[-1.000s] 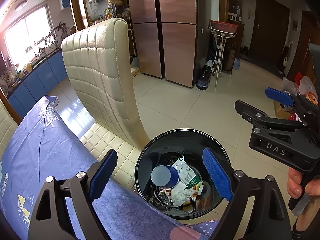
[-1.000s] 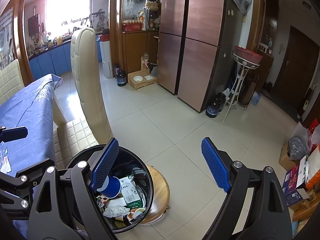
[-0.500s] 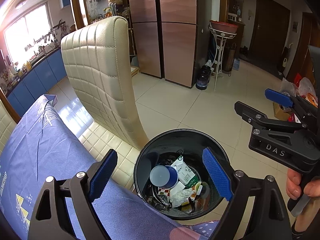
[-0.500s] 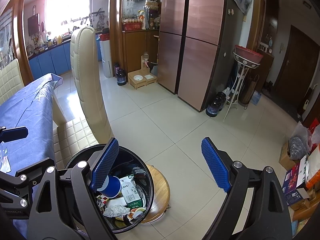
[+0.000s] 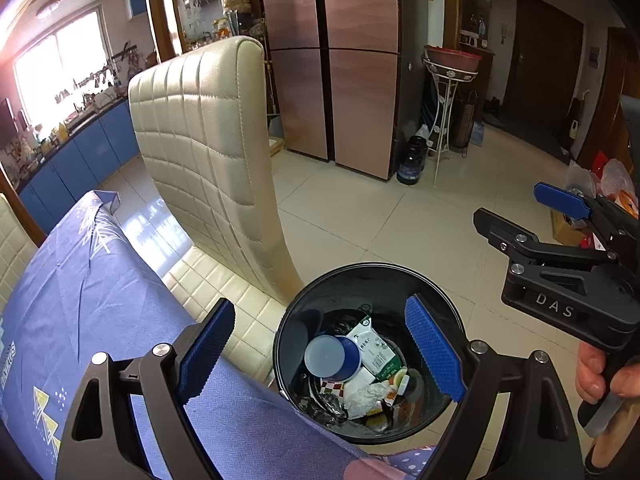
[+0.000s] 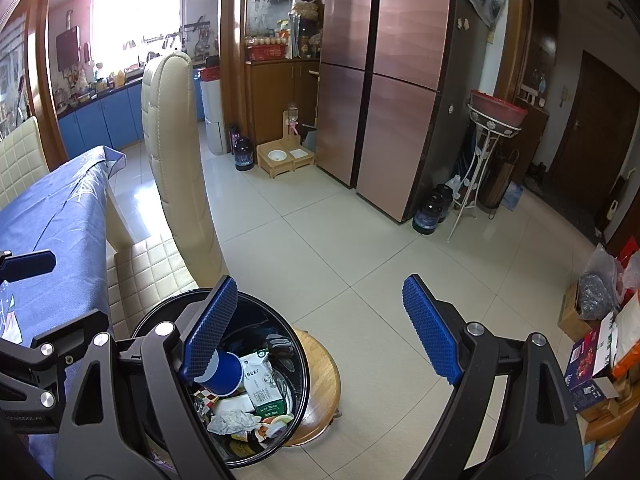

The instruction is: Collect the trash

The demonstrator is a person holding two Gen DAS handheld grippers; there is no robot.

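A black round trash bin stands below both grippers, beside the table edge. Inside lie a blue cup with a pale lid, a white-and-green milk carton, a crumpled tissue and other scraps. My left gripper hangs open above the bin with nothing between its blue pads. My right gripper is open and empty too, over the bin's right side and the floor. The bin also shows in the right wrist view. A hand holds the right gripper at the right of the left wrist view.
The bin rests on a round wooden stool. A cream quilted chair stands close behind it, and a table with a blue cloth is at the left. Boxes and bags sit at the right on the tiled floor.
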